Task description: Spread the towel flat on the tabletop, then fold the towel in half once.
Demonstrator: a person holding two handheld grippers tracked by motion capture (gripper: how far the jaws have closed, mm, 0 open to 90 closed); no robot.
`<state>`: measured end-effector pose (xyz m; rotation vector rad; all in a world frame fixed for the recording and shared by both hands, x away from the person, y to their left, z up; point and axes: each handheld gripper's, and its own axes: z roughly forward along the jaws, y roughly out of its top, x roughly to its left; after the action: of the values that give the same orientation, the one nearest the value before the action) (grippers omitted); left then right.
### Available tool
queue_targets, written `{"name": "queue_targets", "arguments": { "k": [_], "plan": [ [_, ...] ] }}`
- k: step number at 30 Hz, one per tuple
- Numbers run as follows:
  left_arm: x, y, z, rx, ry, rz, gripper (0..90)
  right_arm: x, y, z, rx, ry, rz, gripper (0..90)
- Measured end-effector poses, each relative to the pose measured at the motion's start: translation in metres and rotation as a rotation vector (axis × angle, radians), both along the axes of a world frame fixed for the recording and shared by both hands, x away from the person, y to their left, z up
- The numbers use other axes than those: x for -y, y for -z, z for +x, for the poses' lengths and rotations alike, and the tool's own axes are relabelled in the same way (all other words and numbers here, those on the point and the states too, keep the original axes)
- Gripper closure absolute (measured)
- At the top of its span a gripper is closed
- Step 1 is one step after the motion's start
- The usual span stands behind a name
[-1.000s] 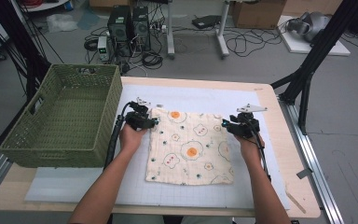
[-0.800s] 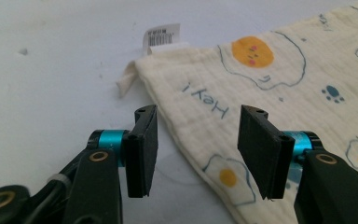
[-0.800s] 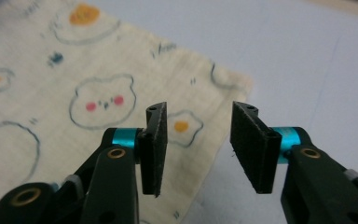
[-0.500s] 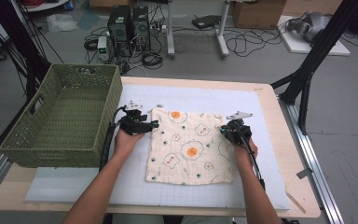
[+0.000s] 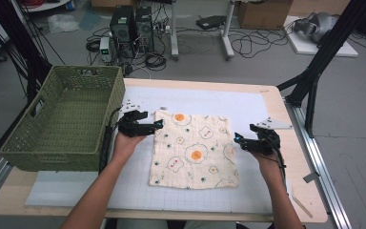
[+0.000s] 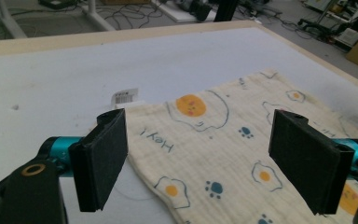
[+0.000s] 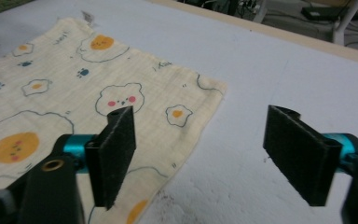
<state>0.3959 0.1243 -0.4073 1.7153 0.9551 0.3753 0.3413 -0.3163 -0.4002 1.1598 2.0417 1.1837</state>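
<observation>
Here, from the high view, my left gripper (image 5: 158,125) sits at the near-left edge of the egg-print cloth (image 5: 195,150), its tips just at the cloth's upper left corner. My right gripper (image 5: 238,140) waits just off the cloth's right edge, over the white mat (image 5: 248,102). The cloth lies spread flat on that mat in the middle of the table (image 5: 271,90), roughly square, with one large fried-egg print near its centre. The green woven basket (image 5: 64,121) stands at the table's left end, close beside my left hand (image 5: 124,142), apart from the cloth.

Along my left gripper's own view, the jaws stand wide apart, having just been opening, and nothing is pinched between them. The cloth (image 6: 242,140) lies flat below and beyond the gap, its corner with a small white label (image 6: 126,97) reaching toward the left pad (image 6: 105,158). I read "Hey!" printed upside down on the fabric, beside an orange egg and blue paw prints.

Along my right gripper's own view, these jaws too are spread wide, having just been opening, with only bare mat (image 7: 261,79) between them. The cloth (image 7: 74,84) lies to the left, one corner pointing toward the gap, its edge passing under the left pad (image 7: 116,154); whether that pad touches the fabric I cannot tell.
</observation>
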Motion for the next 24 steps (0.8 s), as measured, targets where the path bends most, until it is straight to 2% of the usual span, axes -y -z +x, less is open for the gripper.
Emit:
{"name": "queue_targets", "arguments": {
  "k": [3,5,7,12,16,21,24],
  "plan": [
    [0.002,-0.003,-0.002,0.032,0.005,-0.005,20.0,0.006,-0.002,-0.009,0.017,0.004,0.011,11.2],
    [0.003,-0.004,-0.003,0.037,0.008,-0.011,20.0,0.008,-0.002,-0.012,0.023,-0.006,0.025,11.1],
    [0.005,-0.004,-0.005,0.032,0.027,-0.001,20.0,0.007,-0.001,-0.014,0.036,-0.022,-0.001,11.1],
    [0.003,-0.001,-0.014,0.052,0.02,-0.019,20.1,0.004,0.002,-0.011,0.009,-0.052,-0.012,11.1],
    [-0.002,0.001,-0.016,0.044,0.008,-0.022,20.1,0.003,0.002,-0.011,0.014,-0.054,-0.002,11.1],
    [-0.004,0.001,-0.015,0.055,-0.004,-0.033,20.1,0.003,0.002,-0.01,0.011,-0.051,-0.001,11.1],
    [-0.003,0.001,-0.015,0.04,-0.01,-0.032,19.5,0.003,0.002,-0.01,0.012,-0.048,0.002,11.1]
  ]
}}
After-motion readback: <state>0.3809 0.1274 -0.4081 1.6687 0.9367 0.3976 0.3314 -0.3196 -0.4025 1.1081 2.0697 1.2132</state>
